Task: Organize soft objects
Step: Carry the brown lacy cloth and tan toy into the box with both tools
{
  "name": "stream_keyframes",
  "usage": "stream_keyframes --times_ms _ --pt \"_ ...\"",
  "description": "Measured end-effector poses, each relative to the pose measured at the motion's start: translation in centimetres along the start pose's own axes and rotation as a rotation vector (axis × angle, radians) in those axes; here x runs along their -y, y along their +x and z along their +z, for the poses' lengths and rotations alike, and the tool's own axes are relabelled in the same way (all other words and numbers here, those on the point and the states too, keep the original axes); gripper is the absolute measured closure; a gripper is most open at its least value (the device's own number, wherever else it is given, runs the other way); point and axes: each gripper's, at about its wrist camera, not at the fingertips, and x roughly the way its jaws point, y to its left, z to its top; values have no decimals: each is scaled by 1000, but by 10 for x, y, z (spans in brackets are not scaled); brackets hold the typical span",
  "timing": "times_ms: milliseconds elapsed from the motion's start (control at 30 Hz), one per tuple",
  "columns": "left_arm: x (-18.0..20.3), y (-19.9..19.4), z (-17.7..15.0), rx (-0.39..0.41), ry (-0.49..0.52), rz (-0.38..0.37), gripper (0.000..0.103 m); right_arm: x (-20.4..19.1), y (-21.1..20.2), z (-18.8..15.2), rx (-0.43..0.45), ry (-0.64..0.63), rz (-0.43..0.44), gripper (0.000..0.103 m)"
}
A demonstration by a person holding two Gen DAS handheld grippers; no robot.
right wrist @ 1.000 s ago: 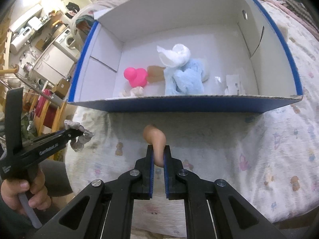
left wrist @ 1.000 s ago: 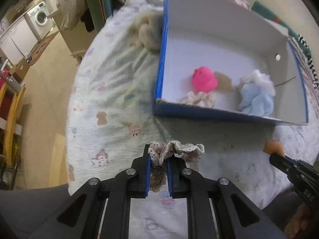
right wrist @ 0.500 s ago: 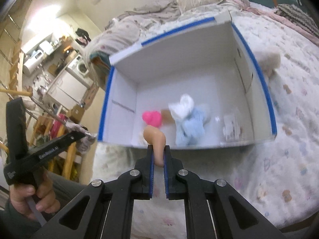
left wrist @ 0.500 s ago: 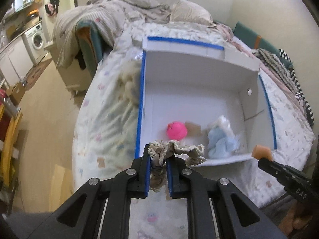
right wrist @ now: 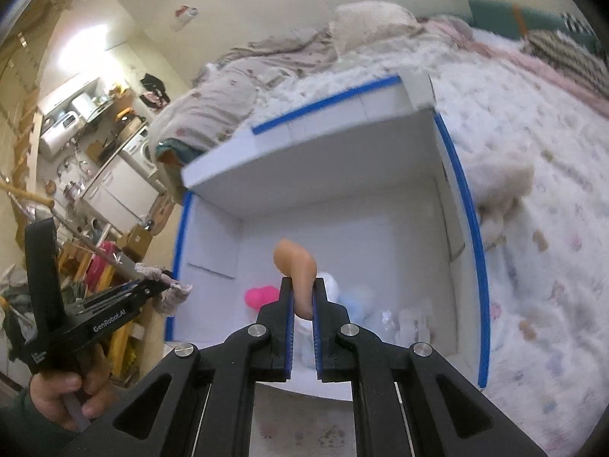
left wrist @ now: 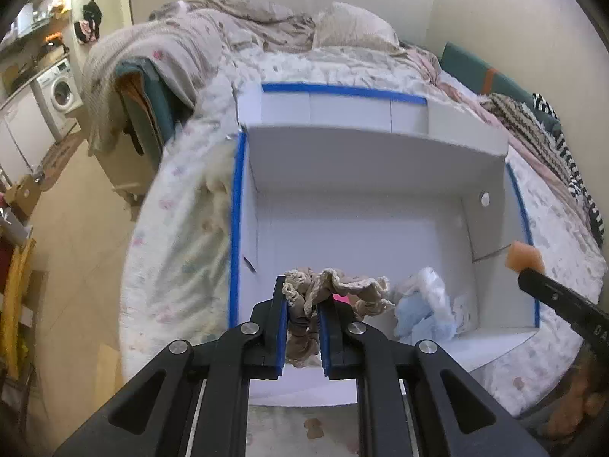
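My left gripper [left wrist: 302,293] is shut on a beige lace-trimmed cloth [left wrist: 335,289], held above the near edge of the white box with blue-taped rims [left wrist: 236,205]. My right gripper [right wrist: 302,285] is shut on a small peach sponge-like piece [right wrist: 295,262] over the same box [right wrist: 462,190]. Inside the box lie a pink soft toy [right wrist: 260,297], mostly hidden in the left wrist view, and a light blue and white cloth bundle [left wrist: 422,304]. The right gripper's tip with the peach piece [left wrist: 523,257] shows at the right of the left wrist view. The left gripper [right wrist: 167,285] appears in the right wrist view, a hand gripping its handle.
The box sits on a bed with a patterned white cover [left wrist: 175,236]. A fluffy cream plush [right wrist: 498,186] lies against the box's outer wall. Rumpled blankets and a pillow [left wrist: 350,26] are at the bed's far end. Floor and a washing machine [left wrist: 61,91] lie to the left.
Both grippers have risen and moved forward over the box with their loads still held. The box interior now lies below them, and more of the room shows.
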Motion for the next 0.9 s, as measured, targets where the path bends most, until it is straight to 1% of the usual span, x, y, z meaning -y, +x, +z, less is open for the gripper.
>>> stream_keyframes --times_ms 100,133,200,300,500,567,733,900 --pt "0 20 -7 -29 -7 -18 91 9 17 -6 -48 48 19 93" --pt "0 24 -8 -38 -15 -21 91 8 21 -6 -54 46 24 93" --pt "2 33 -8 -51 -21 -24 91 3 28 -7 -67 16 22 93" --pt "9 40 -8 -57 10 -3 91 -5 38 -10 -96 -3 42 93" --pt "19 56 -16 -123 15 -16 91 -22 62 -19 -172 -69 52 93" --pt "22 58 -18 -130 23 -10 90 -24 68 -20 -190 -76 51 93" --pt "27 62 -22 -137 44 5 90 -23 76 -21 -213 -69 47 93" --pt "24 64 -23 -145 32 18 90 -21 76 -22 -212 -55 46 93"
